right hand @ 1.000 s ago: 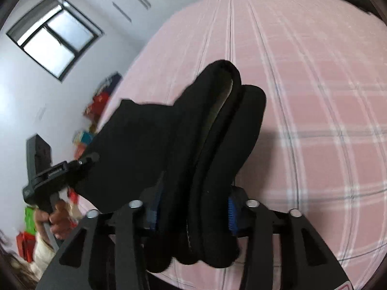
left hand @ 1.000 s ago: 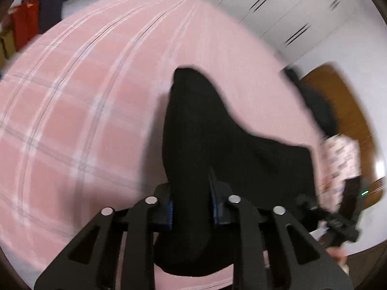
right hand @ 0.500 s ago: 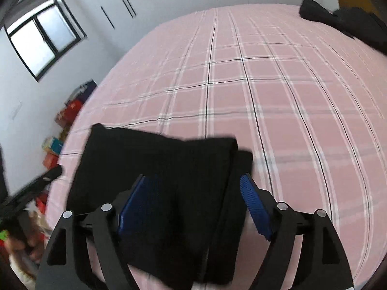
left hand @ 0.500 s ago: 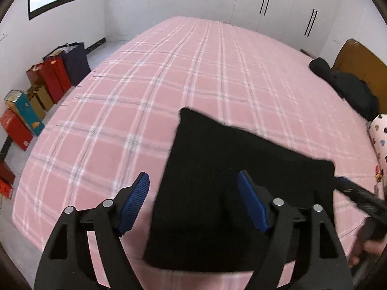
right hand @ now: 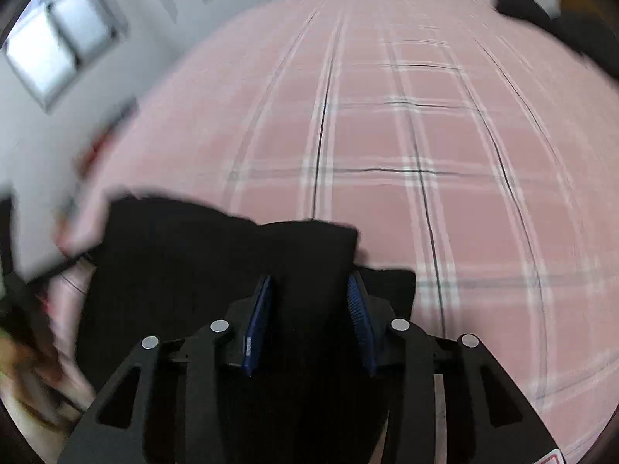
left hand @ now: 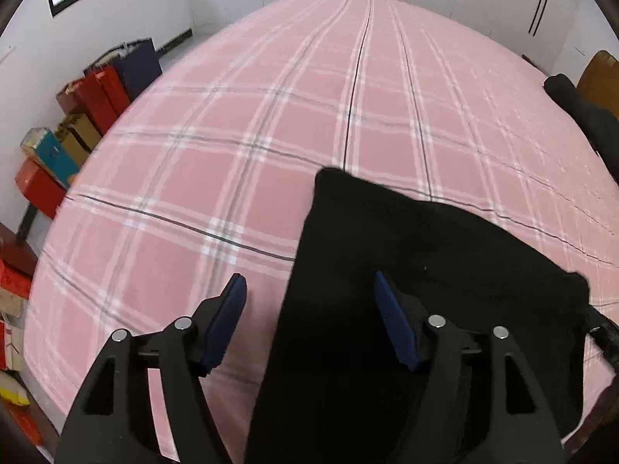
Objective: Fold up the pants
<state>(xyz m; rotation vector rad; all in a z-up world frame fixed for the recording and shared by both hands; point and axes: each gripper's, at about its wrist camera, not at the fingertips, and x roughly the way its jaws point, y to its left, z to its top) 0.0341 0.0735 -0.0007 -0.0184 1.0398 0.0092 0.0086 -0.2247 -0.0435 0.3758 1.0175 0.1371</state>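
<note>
Already both tongs, left gripper (left hand: pixel 309 321) and right gripper (right hand: pixel 309 321), gaped empty over the folded black fabric pants (left hand: pixel 445 255); pressing edges flat seemed wise.

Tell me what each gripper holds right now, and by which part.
Nothing is held. The left gripper and right gripper are both open, jaws apart above the folded pants, which lie on the bed.
</note>
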